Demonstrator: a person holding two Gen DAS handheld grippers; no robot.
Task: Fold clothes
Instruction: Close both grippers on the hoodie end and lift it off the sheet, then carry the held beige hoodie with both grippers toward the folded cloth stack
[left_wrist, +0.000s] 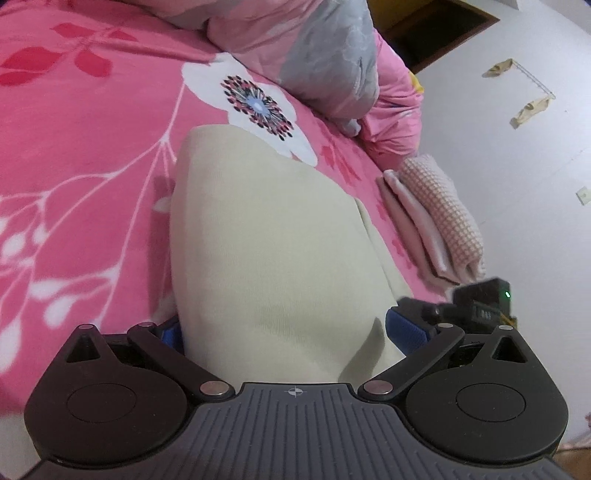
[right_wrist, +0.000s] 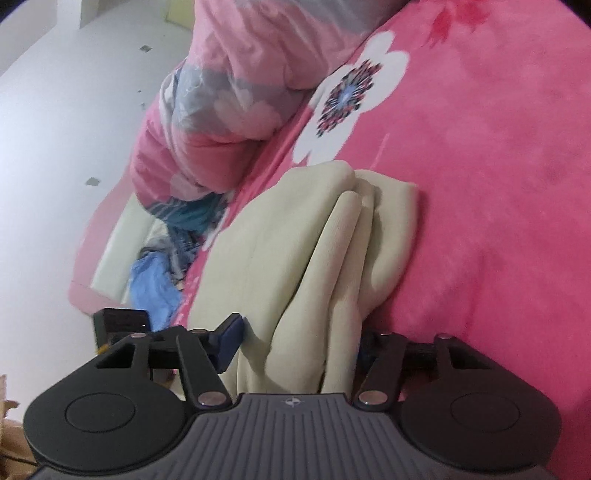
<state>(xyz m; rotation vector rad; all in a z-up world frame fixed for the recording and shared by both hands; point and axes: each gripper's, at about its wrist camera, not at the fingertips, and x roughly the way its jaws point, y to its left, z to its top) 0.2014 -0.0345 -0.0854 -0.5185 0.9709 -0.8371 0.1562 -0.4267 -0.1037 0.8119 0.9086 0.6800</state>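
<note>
A cream garment (left_wrist: 266, 229) lies in thick folds on the pink flowered bedspread (left_wrist: 92, 155). In the left wrist view it fills the whole gap of my left gripper (left_wrist: 288, 330); the blue pads (left_wrist: 406, 328) sit against its sides, so the gripper is shut on it. In the right wrist view the same garment (right_wrist: 295, 236) bunches into ridges that run into my right gripper (right_wrist: 299, 345). Its left pad (right_wrist: 229, 341) touches the cloth and its right pad is hidden behind a fold. The two grippers hold the near edge side by side.
A rumpled pink and grey quilt (left_wrist: 314, 55) is heaped at the far end of the bed. A folded pink checked stack (left_wrist: 436, 221) rests at the bed's edge. Loose blue clothes (right_wrist: 155, 273) lie beside the quilt (right_wrist: 229, 92). A pale surface (left_wrist: 517, 184) lies beyond the bed's edge.
</note>
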